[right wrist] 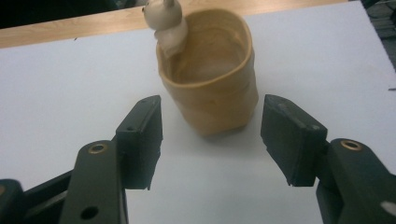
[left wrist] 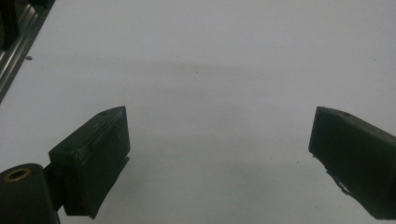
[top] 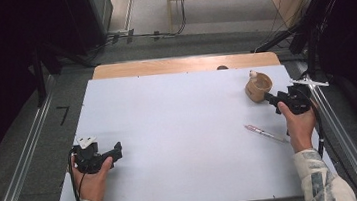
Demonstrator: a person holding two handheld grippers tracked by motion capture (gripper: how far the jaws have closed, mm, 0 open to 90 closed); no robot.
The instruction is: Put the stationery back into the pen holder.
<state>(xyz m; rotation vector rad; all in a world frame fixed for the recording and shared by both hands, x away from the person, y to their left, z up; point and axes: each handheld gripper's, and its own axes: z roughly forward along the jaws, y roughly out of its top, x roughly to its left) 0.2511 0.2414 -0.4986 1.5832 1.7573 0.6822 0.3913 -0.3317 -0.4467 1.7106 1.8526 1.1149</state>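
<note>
While right gripper (right wrist: 212, 135) sits just short of tan cup (right wrist: 210, 79), jaws spread wide either side of its base, not touching it. Cup upright on white table (top: 169, 126) near far right edge (small pale figurine (right wrist: 166, 21) on rim). Pen (top: 265, 133) lies near right hand. Left gripper (left wrist: 219, 154) released, jaws apart over bare table, near left corner.

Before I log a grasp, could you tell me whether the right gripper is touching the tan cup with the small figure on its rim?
Apart. In the right gripper view, the open right gripper sits short of the tan cup, white table between.
</note>
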